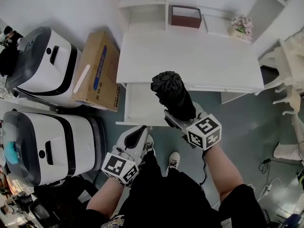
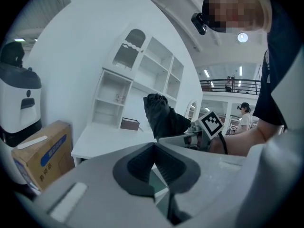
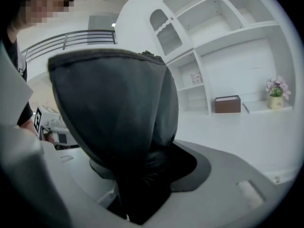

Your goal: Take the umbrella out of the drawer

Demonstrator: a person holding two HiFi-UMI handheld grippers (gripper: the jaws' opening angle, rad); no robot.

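Gripping the lower end of the folded black umbrella (image 1: 172,95), the right gripper (image 1: 176,118) has its jaws clamped on the fabric bundle, which fills the right gripper view (image 3: 118,118) and hides most of the pads. In the head view the umbrella hangs above the right front corner of the open drawer (image 1: 137,106), beside the front edge of the white desk (image 1: 190,56). It appears clear of the drawer's floor rather than resting in it, though the height cannot be judged exactly. Its long axis runs from the jaws up and away from the person, leaning toward the desk's back edge, with the bunched, thicker end farthest from the gripper. The left gripper (image 1: 141,133) hovers just outside the drawer's front edge, lower than and to the left of the umbrella. Its own view shows the dark pads (image 2: 153,167) brought together at the tips with nothing between them. The lift out of the drawer looks all but finished. What remains turns on the umbrella's lean. The heavy end stands forward of the grip, so carrying it toward the desk top or back toward the person probably calls for a firm hold to stop it tipping. Being nearer the drawer front, the left gripper seems the better placed of the two to deal with the drawer.
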